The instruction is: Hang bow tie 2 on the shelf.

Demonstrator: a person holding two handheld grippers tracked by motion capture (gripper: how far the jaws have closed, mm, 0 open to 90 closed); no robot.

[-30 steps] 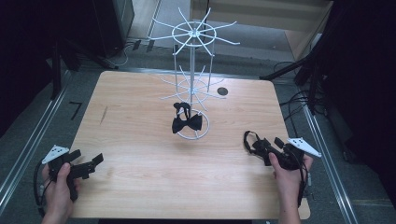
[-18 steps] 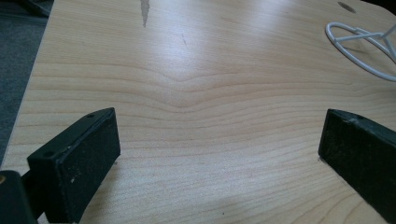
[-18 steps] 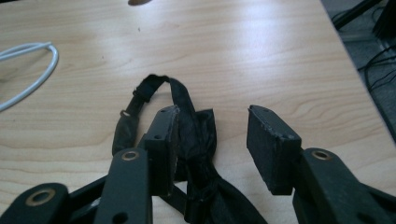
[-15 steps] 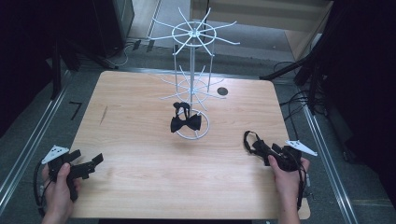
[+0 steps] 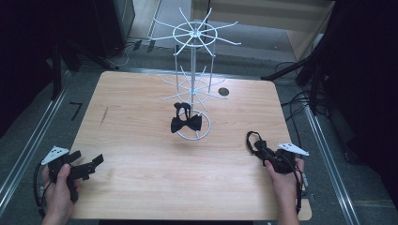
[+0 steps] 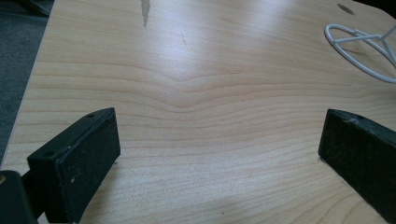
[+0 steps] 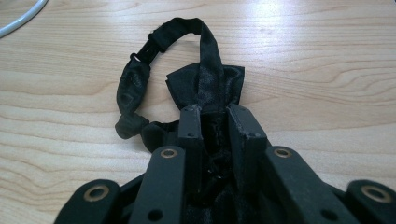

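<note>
A white wire display rack (image 5: pixel 193 70) stands at the table's middle back, with one black bow tie (image 5: pixel 186 123) hanging from a low arm over its ring base (image 6: pixel 357 51). A second black bow tie (image 7: pixel 205 86) lies on the wood at the right, its strap looping away. My right gripper (image 7: pixel 215 112) is shut on this tie's fabric, low on the table (image 5: pixel 265 151). My left gripper (image 5: pixel 91 164) rests near the front left edge, open, its pads (image 6: pixel 77 161) wide apart over bare wood.
The wooden table (image 5: pixel 141 126) has a dark round hole (image 5: pixel 224 92) behind the rack and a scratch (image 6: pixel 145 10) at its left. Metal rails run along both sides. Cables lie on the floor at the right.
My right gripper has shifted slightly toward the front edge with the bow tie in its jaws. The left gripper has stayed put.
</note>
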